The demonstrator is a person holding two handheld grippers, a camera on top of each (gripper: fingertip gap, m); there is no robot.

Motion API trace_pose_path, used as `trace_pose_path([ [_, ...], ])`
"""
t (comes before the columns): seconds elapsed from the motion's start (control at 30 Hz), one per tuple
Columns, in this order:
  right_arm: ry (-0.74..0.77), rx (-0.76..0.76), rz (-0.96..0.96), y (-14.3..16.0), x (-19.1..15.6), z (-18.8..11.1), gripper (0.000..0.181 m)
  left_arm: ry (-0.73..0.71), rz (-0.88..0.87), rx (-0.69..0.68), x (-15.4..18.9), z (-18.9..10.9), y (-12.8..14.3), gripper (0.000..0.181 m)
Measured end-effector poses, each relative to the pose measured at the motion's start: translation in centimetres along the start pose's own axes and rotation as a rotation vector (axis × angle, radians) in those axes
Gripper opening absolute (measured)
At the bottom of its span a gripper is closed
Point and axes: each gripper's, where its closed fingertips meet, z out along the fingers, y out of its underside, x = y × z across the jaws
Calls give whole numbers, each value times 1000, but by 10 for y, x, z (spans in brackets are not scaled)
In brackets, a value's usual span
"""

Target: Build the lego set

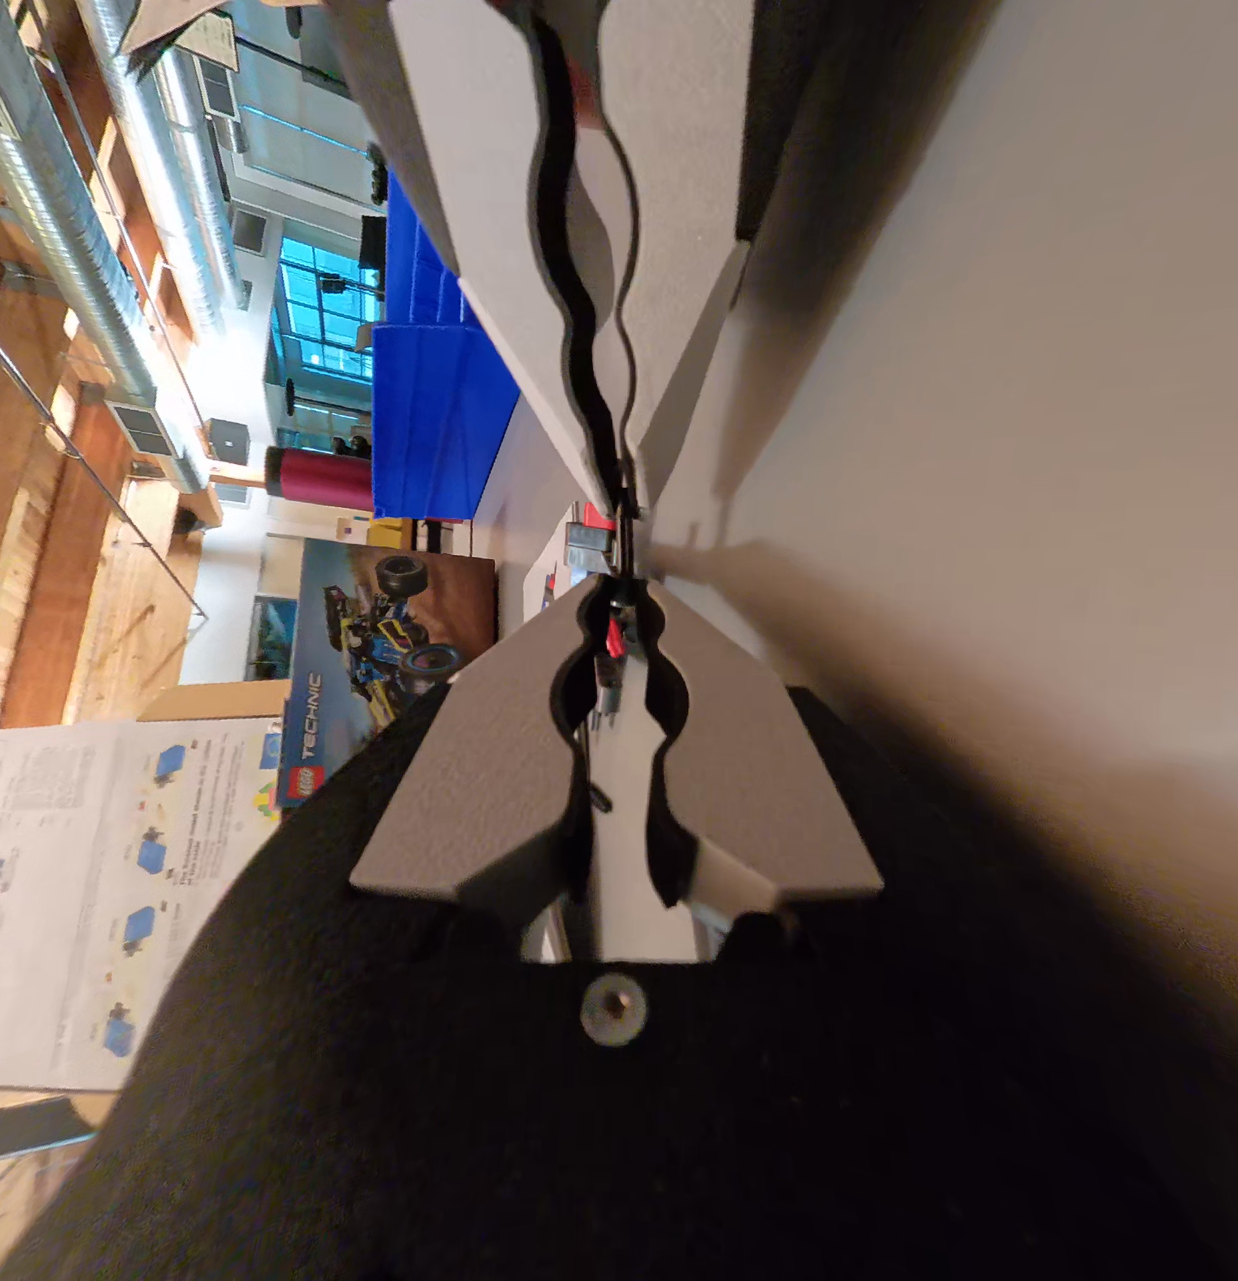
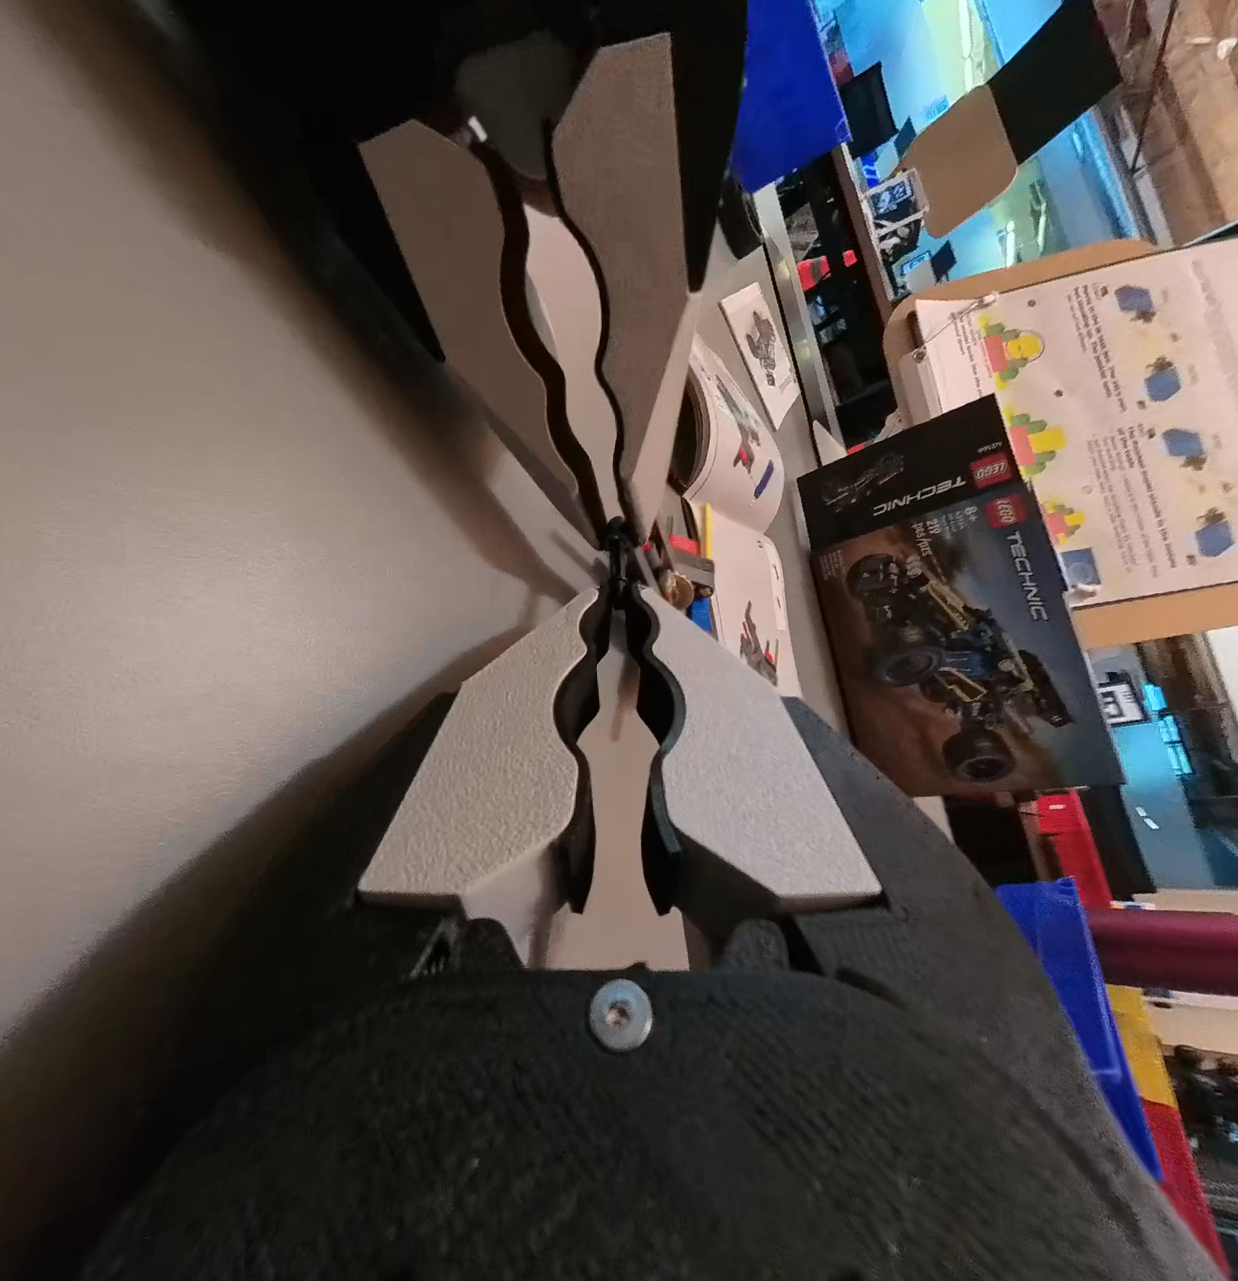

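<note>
Two tools tip to tip close above the pale table [image 1: 1018, 346], both tipped on their sides in the views. Left gripper [image 1: 620, 593] pinched nearly shut, only the tips meeting, clamped on a small black piece [image 1: 626, 551]. Right gripper [image 1: 624, 502] reaching in from the far side, likewise squeezed down to a sliver and nipping the other end of the same black piece. From the right wrist view, the same meeting seen the other way round: right gripper [image 2: 620, 593] near, left gripper [image 2: 617, 520] far, black piece [image 2: 616, 554] bridging the two sets of tips and held clear of the table. Cannot tell the exact shape of the piece, too small and dark.

Just beyond the tips, a few loose grey and red pieces [image 1: 592, 537] lying on the table. Farther off, an open booklet [image 2: 734, 485] flat on the table, and past it the set's box [image 2: 949, 610] standing on edge. Behind the box, a printed sheet [image 2: 1122, 443] fixed to cardboard. At the far edge, a blue bin [image 1: 429, 416] with a maroon bottle [image 1: 318, 478] just beside it
</note>
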Motion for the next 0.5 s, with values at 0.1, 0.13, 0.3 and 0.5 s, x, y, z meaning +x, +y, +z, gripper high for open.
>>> trace_pose_path([
  [0.1, -34, -12, 46, 3, -2, 2, 3, -18, 102, -48, 2, 3, 3, 5],
  [0.13, -48, -20, 63, 5, -4, 3, 3, -22, 136, -65, 4, 4, 4, 5],
  [0.3, -67, -44, 133, 8, -4, 5, 3, -29, 136, -108, 4, 9, 8, 5],
  [0.5, -16, -72, 69, 9, 0, 7, 3, -20, 17, -100, 0, 10, 11, 4],
])
